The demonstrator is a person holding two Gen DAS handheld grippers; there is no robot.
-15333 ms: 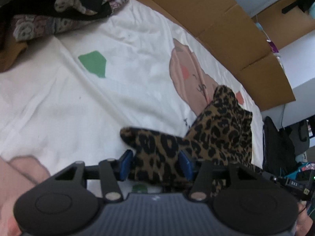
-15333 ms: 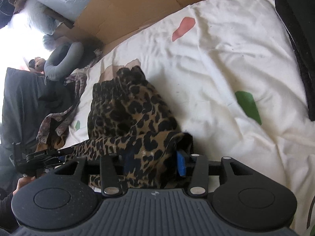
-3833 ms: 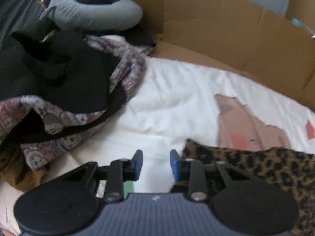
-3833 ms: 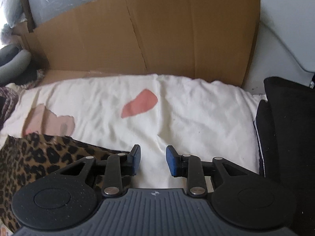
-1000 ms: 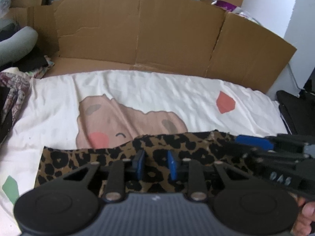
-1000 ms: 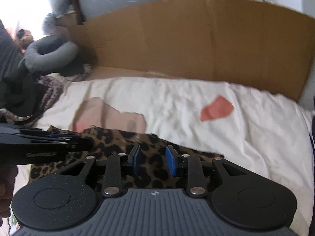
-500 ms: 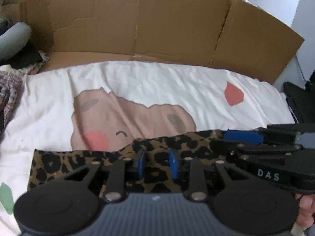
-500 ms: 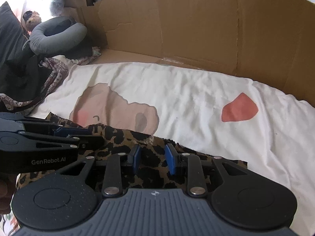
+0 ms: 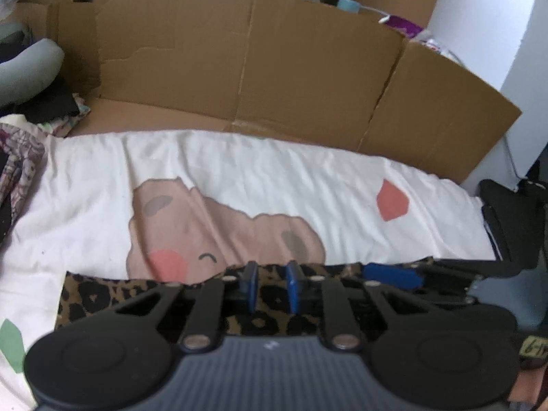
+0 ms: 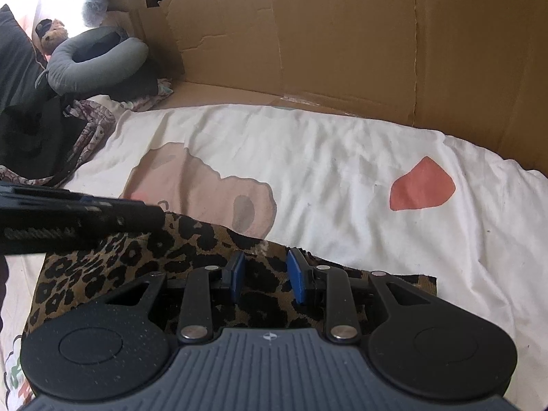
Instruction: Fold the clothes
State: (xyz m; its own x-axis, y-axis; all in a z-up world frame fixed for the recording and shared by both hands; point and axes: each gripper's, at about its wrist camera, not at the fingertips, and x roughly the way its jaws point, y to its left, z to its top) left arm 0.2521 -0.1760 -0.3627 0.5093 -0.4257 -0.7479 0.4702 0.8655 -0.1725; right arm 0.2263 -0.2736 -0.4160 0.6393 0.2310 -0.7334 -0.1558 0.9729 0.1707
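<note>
On the near part of the white bedsheet [image 10: 342,157] the leopard-print garment [image 10: 113,263] lies flat, with both grippers over its far edge. The left gripper [image 9: 271,286] is closing its jaws with the cloth between them, while the right gripper [image 10: 265,275] stands slightly spread, pinching nothing. Beyond, a cardboard wall [image 9: 274,68] rises.

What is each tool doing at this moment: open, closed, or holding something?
Left tool: jaws closing over the far edge of the leopard-print garment, not yet gripping.
Right tool: open, same garment between its jaws, not gripped.
</note>
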